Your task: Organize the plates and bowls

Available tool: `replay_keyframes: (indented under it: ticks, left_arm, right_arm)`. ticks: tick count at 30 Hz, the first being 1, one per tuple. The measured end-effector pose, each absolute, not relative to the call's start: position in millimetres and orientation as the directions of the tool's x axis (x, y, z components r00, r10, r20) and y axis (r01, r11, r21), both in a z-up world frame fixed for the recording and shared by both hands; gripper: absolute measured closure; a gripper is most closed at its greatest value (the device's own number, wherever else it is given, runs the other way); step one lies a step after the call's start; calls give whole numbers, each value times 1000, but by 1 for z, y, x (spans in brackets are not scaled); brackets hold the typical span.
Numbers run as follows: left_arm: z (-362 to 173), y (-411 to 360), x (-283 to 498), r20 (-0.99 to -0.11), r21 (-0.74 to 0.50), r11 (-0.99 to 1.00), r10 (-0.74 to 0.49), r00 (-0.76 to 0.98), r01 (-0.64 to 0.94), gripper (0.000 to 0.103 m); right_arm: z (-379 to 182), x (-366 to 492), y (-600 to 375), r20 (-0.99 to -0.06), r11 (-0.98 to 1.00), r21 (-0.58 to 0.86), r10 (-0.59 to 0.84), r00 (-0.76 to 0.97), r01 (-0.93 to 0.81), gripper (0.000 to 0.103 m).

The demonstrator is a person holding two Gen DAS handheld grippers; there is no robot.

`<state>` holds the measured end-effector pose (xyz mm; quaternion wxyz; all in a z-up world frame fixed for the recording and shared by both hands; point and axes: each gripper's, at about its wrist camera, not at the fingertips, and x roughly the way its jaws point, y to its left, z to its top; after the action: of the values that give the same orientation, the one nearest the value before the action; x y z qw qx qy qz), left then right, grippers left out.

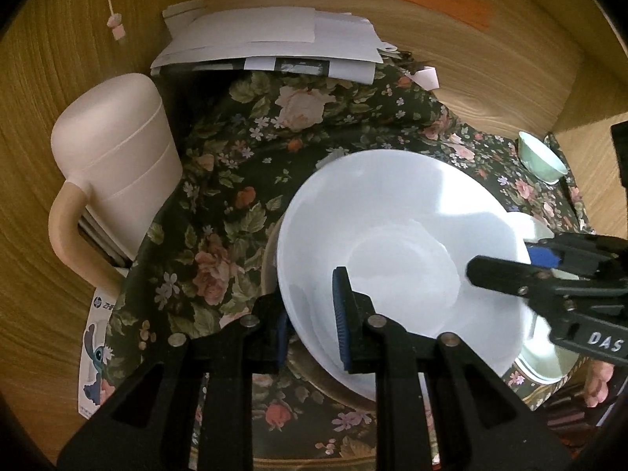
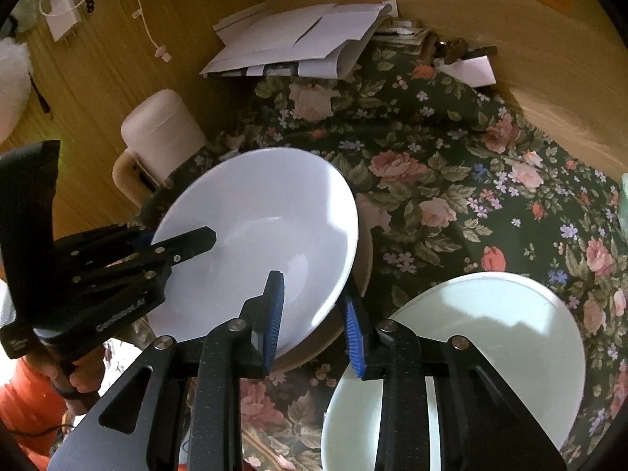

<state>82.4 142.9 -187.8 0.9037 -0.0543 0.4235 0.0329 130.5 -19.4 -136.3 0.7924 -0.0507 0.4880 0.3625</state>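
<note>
A white bowl rests tilted in a tan bowl on the floral cloth. My left gripper is shut on the white bowl's near rim, one pad inside and one outside. In the right wrist view this left gripper shows at the bowl's left edge. My right gripper straddles the opposite rim. Its inner pad lies against the bowl and a small gap shows at the outer pad, so it is open. A pale green plate lies flat to the right. A small green bowl stands far right.
A cream jug stands at the left against the wooden wall. Loose white papers are piled at the back. The floral cloth is rumpled behind the bowls. A person's hand holds the left gripper.
</note>
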Motion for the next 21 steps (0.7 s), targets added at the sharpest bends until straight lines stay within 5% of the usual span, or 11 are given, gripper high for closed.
replay_keyframes:
  ticks: [21]
  left_arm:
    - [-182, 145, 95, -773, -40, 991, 48, 632, -124, 88]
  right_arm:
    - [-132, 134, -34, -796, 759, 208, 498, 345, -617, 74]
